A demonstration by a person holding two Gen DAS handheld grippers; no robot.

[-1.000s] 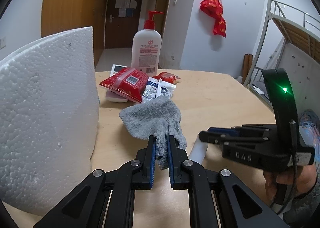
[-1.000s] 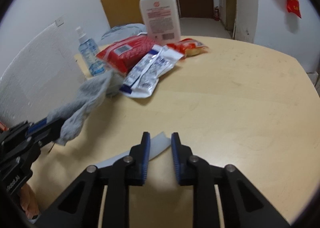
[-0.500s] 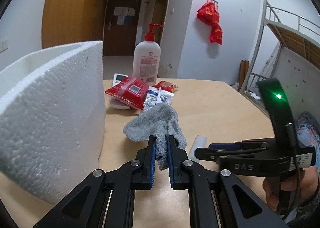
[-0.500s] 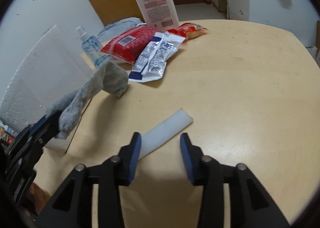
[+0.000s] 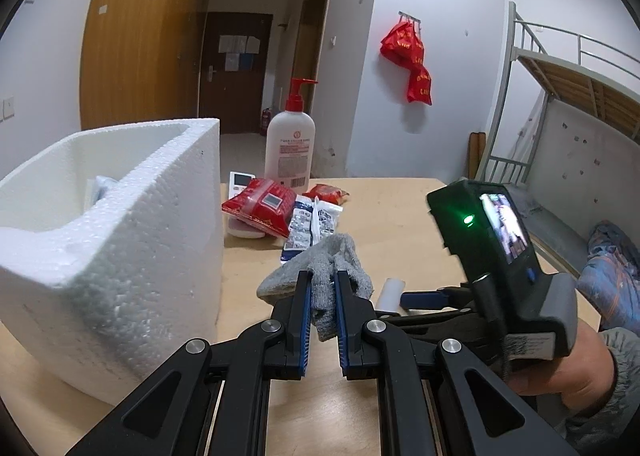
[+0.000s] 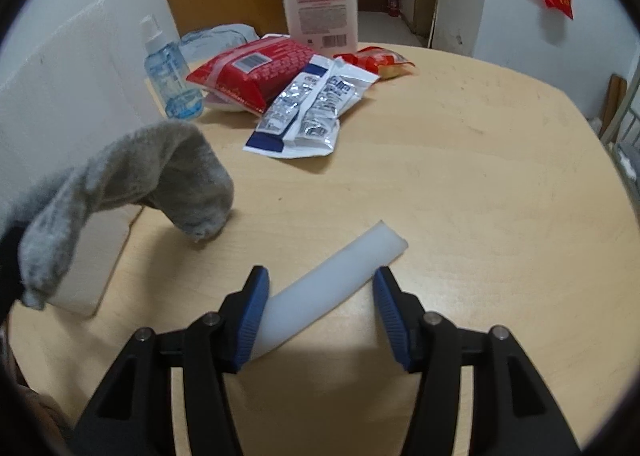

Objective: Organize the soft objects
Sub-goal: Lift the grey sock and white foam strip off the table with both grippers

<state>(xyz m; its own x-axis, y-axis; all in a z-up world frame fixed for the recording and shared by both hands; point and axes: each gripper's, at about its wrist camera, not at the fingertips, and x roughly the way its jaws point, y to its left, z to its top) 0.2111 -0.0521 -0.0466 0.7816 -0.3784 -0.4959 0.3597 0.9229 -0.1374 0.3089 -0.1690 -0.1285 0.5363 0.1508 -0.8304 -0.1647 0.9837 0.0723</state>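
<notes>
Left wrist view shows the left gripper [image 5: 322, 298] clamped on a grey sock [image 5: 320, 276]. The sock bunches between the blue pads and flops out past them, up off the wooden table [image 5: 400, 216]. At nine o'clock from the sock stands a white foam box [image 5: 120, 236], just beside it, with something pale inside that is too hidden to name. At twelve o'clock lie a red packet [image 5: 260, 204], two silver and blue packets [image 5: 312, 220] and a tall white pump bottle [image 5: 289, 152]. At three o'clock a hand [image 5: 560, 368] holds the right gripper [image 5: 420, 298].

Right wrist view shows the right gripper [image 6: 318, 308] with its jaws apart; they have just been opening. A white soft strip [image 6: 332, 284] lies flat on the table [image 6: 480, 176] between them. Its near end sits right by the left pad and may touch it, while the other pad stands clear of it. At ten o'clock the sock [image 6: 132, 180] hangs, its far end drooping to the table or just above it. A small clear spray bottle [image 6: 168, 76] stands at eleven o'clock, beside the red packet [image 6: 256, 72].
</notes>
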